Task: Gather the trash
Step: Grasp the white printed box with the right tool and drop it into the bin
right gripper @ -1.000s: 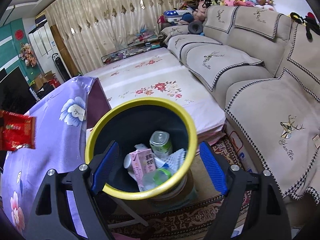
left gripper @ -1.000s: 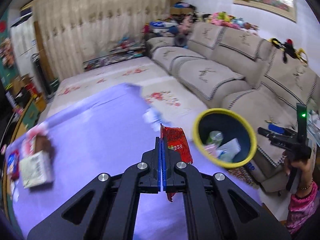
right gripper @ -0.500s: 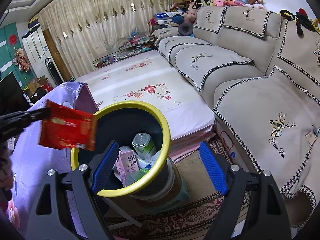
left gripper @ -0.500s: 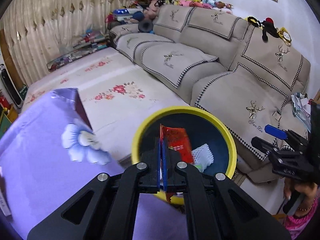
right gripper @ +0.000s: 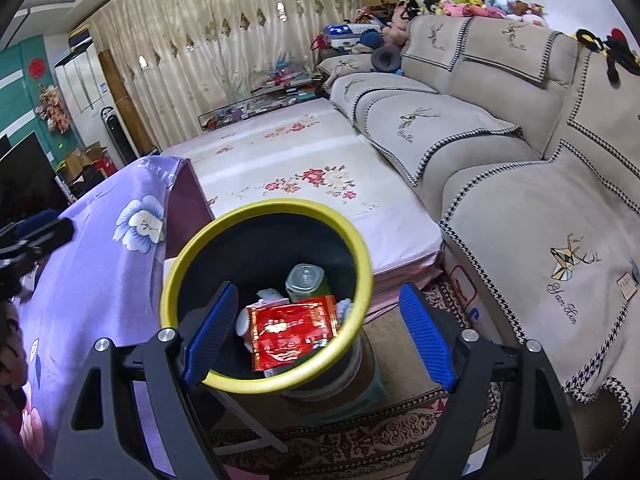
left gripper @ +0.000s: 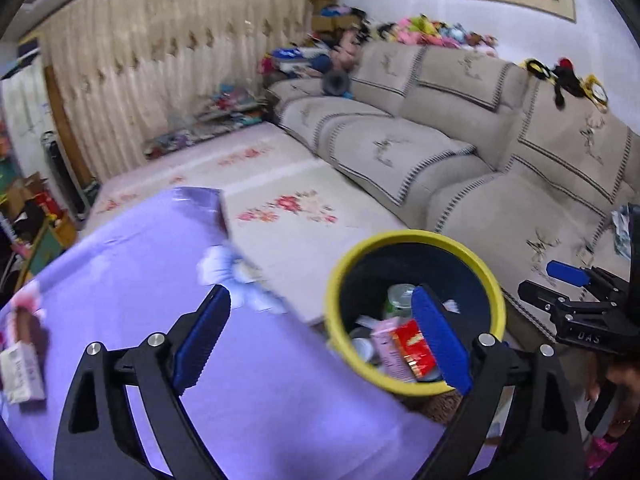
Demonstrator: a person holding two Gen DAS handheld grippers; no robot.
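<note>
A yellow-rimmed dark bin (right gripper: 362, 256) stands beside the purple-clothed table (left gripper: 132, 280); it also shows in the left wrist view (left gripper: 486, 276). A red snack wrapper (right gripper: 294, 330) lies inside on top of a green can (right gripper: 306, 280) and a pink carton (left gripper: 388, 340); the wrapper also shows in the left wrist view (left gripper: 414, 346). My left gripper (left gripper: 320, 344) is open and empty over the table edge next to the bin. My right gripper (right gripper: 318, 334) is open and empty, just in front of the bin's rim.
A beige sofa (right gripper: 500, 152) runs along the right. A low floral-covered table (right gripper: 304, 176) lies behind the bin. Boxes (left gripper: 20, 364) lie at the purple table's left edge. A patterned rug (right gripper: 360, 440) covers the floor under the bin's stand.
My left gripper carried the red wrapper over the bin, opened and let it go; the wrapper now lies in the bin. The left gripper has drawn back toward the table.
</note>
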